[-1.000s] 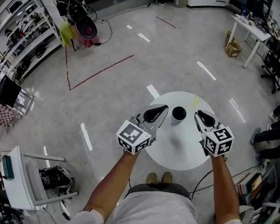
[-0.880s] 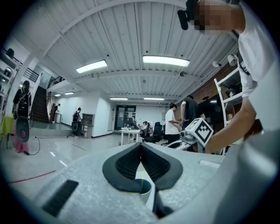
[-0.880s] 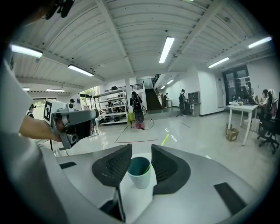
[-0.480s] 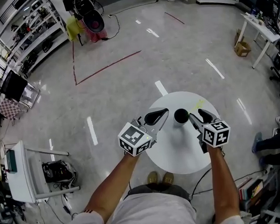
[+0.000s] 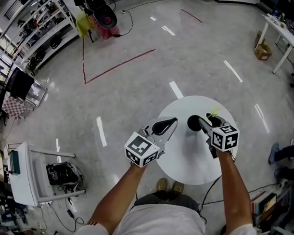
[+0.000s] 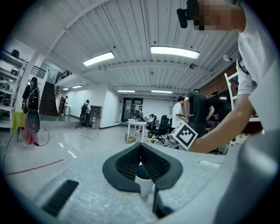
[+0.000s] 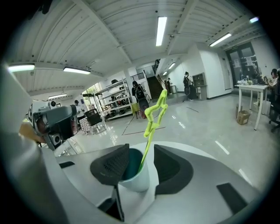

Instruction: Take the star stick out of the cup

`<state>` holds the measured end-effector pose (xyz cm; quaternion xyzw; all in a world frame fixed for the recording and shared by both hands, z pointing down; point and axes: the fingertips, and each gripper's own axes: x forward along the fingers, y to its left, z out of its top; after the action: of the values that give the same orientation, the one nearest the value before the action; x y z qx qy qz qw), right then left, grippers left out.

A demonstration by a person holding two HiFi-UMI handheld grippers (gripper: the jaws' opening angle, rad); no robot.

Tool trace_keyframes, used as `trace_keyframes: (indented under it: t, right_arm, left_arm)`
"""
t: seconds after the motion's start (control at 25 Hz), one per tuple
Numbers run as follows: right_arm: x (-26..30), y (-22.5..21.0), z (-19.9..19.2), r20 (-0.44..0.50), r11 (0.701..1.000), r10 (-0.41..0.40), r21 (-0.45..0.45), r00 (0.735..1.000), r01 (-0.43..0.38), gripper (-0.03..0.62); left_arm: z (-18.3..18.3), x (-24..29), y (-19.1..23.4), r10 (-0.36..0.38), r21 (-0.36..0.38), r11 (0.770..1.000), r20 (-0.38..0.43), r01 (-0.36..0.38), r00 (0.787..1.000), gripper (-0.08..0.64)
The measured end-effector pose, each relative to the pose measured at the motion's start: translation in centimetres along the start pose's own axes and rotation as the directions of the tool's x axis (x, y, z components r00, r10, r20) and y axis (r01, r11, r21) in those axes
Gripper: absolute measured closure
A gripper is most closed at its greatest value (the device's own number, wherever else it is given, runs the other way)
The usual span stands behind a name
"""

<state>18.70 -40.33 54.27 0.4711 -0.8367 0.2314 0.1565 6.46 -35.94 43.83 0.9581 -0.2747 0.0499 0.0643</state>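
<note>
Green star stick (image 7: 154, 116) and cup (image 7: 135, 180) now between parted jaws of right tool (image 7: 141, 154), previously shut alongside; left tool (image 6: 141, 148) closed.

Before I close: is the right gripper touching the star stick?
Apart. The right gripper view shows the star stick in the cup inside the open right gripper, with a gap on each side.

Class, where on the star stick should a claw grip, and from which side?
Best take the star stick by its thin stem just above the cup rim, from the side: it stands clear, straight and narrow; the star head is lumpy.
</note>
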Motion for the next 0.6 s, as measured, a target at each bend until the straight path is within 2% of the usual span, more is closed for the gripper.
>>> trace_keyframes:
  t: [0.36, 0.6]
  right_arm:
    - [0.4, 0.3, 0.5, 0.008, 0.998, -0.020, -0.062, 1.000, 0.020, 0.557]
    - [-0.6, 1.1, 1.2, 0.018, 0.995, -0.007, -0.101, 1.000, 0.008, 0.569]
  left_arm:
    - [0.0, -0.1, 0.4, 0.011, -0.009, 1.000, 0.006, -0.011, 1.000, 0.545]
    - [0.0, 0.6, 0.0, -0.005, -0.016, 1.000, 0.012, 0.005, 1.000, 0.545]
